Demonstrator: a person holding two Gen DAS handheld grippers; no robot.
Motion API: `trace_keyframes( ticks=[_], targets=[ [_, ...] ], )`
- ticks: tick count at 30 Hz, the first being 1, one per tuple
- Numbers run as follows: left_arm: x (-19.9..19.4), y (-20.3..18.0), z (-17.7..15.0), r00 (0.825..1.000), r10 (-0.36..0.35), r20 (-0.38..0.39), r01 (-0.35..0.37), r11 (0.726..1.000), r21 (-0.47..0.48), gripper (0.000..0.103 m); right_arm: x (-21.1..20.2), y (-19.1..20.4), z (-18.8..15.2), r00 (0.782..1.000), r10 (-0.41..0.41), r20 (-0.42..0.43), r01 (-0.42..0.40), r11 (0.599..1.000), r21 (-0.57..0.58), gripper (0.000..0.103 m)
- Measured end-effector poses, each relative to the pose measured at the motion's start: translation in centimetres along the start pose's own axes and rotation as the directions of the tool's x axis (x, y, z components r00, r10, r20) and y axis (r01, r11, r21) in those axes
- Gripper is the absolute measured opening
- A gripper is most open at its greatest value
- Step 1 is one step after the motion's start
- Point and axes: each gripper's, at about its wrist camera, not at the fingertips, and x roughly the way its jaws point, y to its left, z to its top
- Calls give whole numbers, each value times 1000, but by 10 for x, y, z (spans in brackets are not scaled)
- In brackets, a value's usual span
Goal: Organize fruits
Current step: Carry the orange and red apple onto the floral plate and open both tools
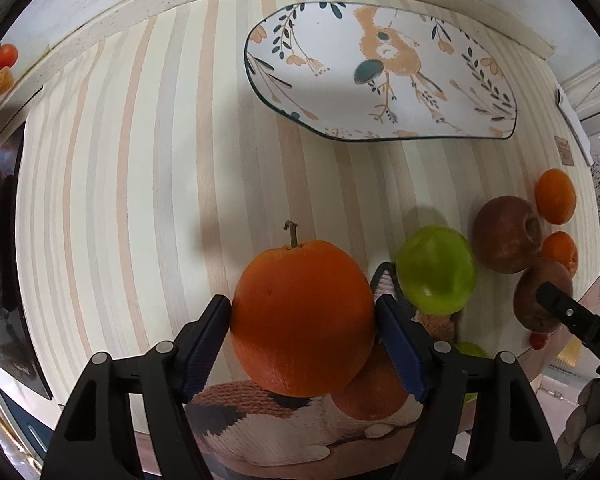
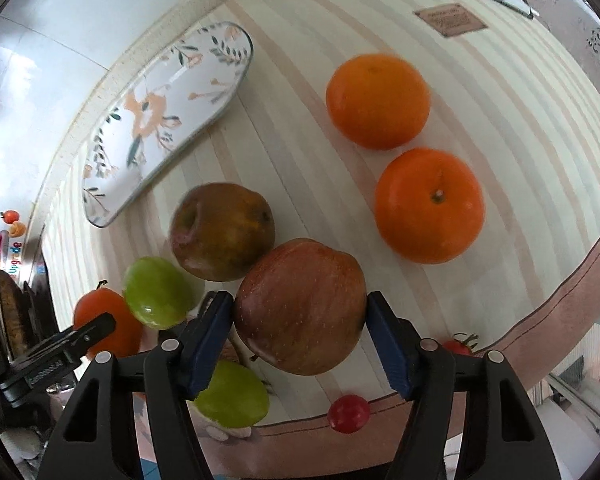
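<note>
a striped wooden table (image 1: pixel 148 184) runs under everything. low centre in the left view, my left gripper (image 1: pixel 303 320) pinches a stemmed orange (image 1: pixel 302 320) between its blue pads, lifted over another orange (image 1: pixel 374 394) on a knitted mat (image 1: pixel 260 428). low centre in the right view, my right gripper (image 2: pixel 300 316) clamps a red apple (image 2: pixel 300 306). i count two green apples (image 2: pixel 158 298) (image 2: pixel 234 394), one brownish apple (image 2: pixel 222 232), two more oranges (image 2: pixel 378 100) (image 2: pixel 429 205) at upper right and two cherry tomatoes (image 2: pixel 349 413) (image 2: pixel 460 346). farthest, upper left, the bird-patterned plate (image 2: pixel 172 112) holds no fruit.
</note>
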Motion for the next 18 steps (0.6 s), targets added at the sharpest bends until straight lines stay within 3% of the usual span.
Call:
trace_keyframes(
  ticks=[9, 14, 18],
  targets=[
    [-42, -3, -2, 997, -55, 59, 56, 998, -13, 71, -56, 16, 17, 995, 79, 54, -75, 994, -74, 70],
    [-72, -14, 28, 989, -108, 104, 110, 994, -14, 71, -66, 46, 48, 989, 128, 70, -118, 985, -126, 70],
    [-81, -26, 67, 982, -124, 140, 127, 992, -10, 71, -48, 76, 86, 987, 146, 66, -134, 977, -164, 70]
  ],
)
